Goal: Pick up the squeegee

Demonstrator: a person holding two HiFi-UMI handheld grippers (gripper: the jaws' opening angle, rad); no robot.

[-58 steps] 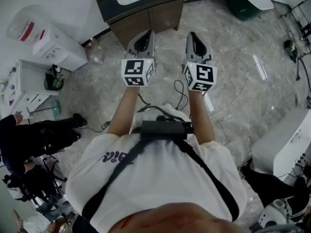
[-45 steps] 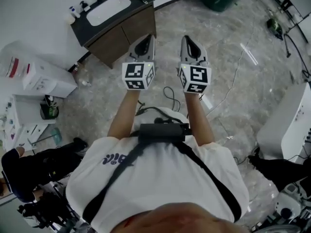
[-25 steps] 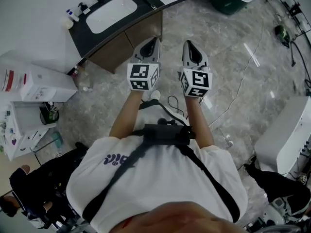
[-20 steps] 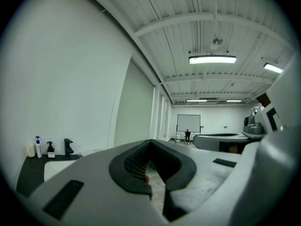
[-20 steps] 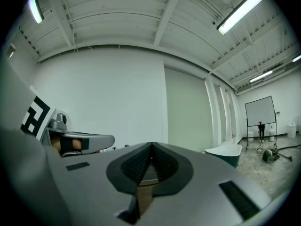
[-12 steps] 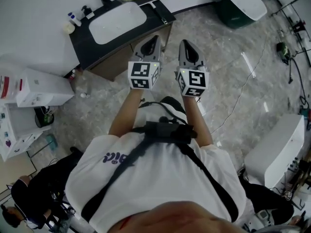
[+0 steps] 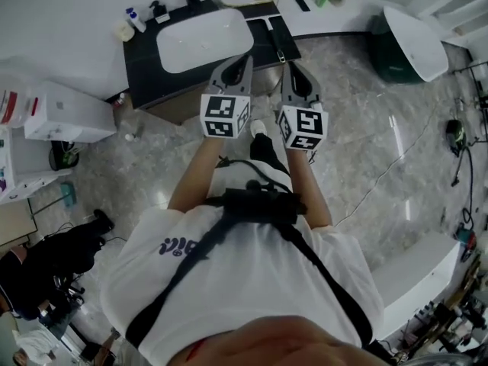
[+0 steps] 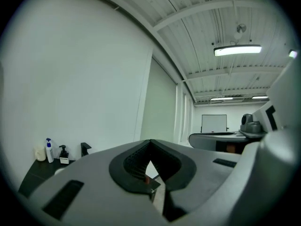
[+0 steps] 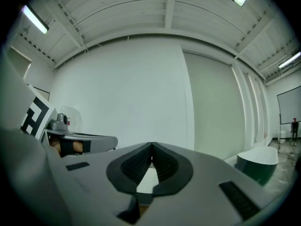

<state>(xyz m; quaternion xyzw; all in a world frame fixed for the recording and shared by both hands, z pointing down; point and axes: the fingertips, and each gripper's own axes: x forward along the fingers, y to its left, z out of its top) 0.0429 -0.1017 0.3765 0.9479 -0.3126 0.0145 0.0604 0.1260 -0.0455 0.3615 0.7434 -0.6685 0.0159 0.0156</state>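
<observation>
Bathroom showroom w/ glossy grey marble-look floor [image 7: 358, 136]. At top centre of the head view stands a dark matte counter [image 7: 145, 59] holding a white glazed basin [image 7: 204, 40], rounded-rectangle in shape.

The squeegee [image 7: 275, 41] is prob. the slim, straight dark bar lying flat on the counter's right end, just beside the basin. It's too small to make out blade vs handle.

Left gripper [image 7: 245, 58] and right gripper [image 7: 288, 65] hang side by side just below that counter edge. Both have jaws pressed together w/ nothing between, ribbed black pads meeting at the tips.

Risks:
- Jaws must open first, else the closed tips just shove the bar.
- The bar is thin, flat on a hard top and near the edge, so a nudge could slide it off.
- A low approach could scrape the counter.
- A loose cable [image 7: 381, 181] on the floor is a trip hazard.
</observation>
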